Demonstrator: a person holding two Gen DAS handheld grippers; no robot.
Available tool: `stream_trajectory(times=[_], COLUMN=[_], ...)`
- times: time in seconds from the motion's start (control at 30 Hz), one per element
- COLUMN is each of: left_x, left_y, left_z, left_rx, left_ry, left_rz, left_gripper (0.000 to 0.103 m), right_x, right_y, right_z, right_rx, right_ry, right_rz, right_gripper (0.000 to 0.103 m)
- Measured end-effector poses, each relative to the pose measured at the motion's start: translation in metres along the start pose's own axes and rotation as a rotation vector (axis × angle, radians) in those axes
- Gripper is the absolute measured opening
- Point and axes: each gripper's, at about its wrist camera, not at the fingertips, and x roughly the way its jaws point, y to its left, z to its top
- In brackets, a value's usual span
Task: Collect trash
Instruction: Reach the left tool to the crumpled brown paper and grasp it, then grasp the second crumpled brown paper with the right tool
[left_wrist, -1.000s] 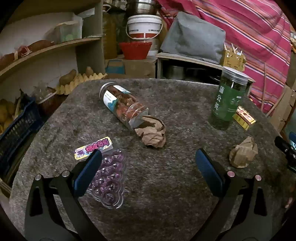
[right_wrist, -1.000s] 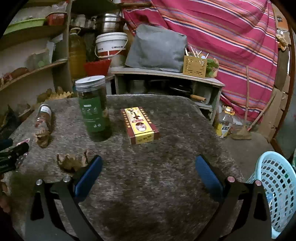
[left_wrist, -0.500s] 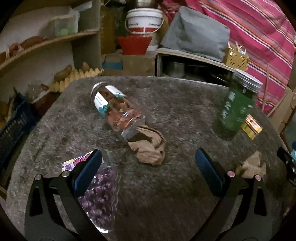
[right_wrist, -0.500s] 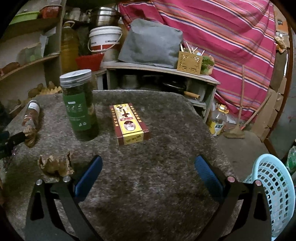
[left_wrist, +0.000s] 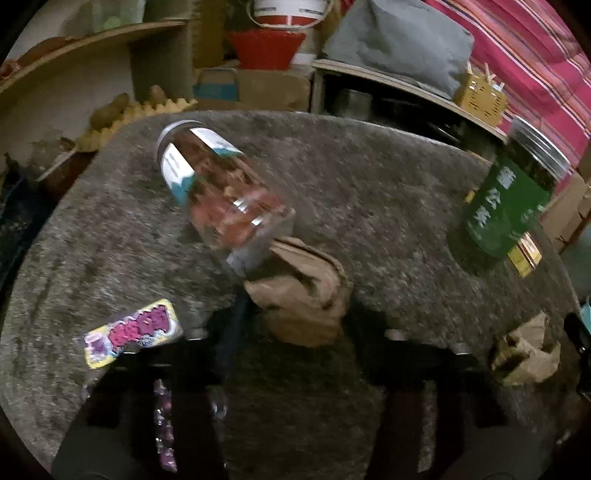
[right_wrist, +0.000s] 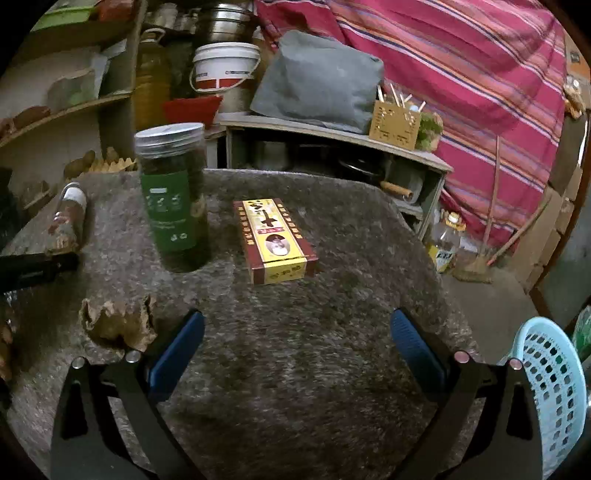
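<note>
You're closing the left gripper (left_wrist: 295, 314) around the crumpled paper wad (left_wrist: 301, 299), light and crushable, so pinch its bulky middle; right gripper (right_wrist: 295, 343) is hanging spread apart.

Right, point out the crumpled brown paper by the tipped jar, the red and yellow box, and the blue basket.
crumpled brown paper (left_wrist: 301, 295): left wrist view, middle of the wad.
red and yellow box (right_wrist: 273, 236): right wrist view, centre of its top face.
blue basket (right_wrist: 550, 373): right wrist view, perforated side wall.
</note>
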Motion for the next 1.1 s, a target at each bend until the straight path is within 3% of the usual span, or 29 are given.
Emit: stream_trajectory(times=[0.17, 0.3, 0.57, 0.9, 1.1], left_x=[-0.024, -0.044, -0.069, -0.091, -0.097], left_y=[-0.007, -0.005, 0.027, 0.056, 0.069], left_z=[-0.011, -0.028, -0.06, -0.071, -0.068], left_rx=[0.052, 0.09, 0.061, 0.052, 0.027], left_ry=[-0.048, -0.057, -0.06, -0.102, -0.115], left_rz=[-0.005, 0.002, -0.014, -0.007, -0.015], left_gripper=[0.045, 0.045, 0.045, 0.045, 0.045], right_x=[-0.011, -0.019, -0.028, -0.008, 0.003], right_y=[0.01, 0.022, 0.057, 0.077, 0.103], right_z=[-0.002, -0.004, -0.016, -0.006, -0.001], right_rx=[-0.028, -0.026, -0.065, -0.012, -0.072], right_ry=[-0.014, 0.003, 0.061, 0.111, 0.124], right_rz=[0.014, 0.081, 0.164, 0.165, 0.124], right_gripper=[0.099, 0.099, 0.099, 0.099, 0.098])
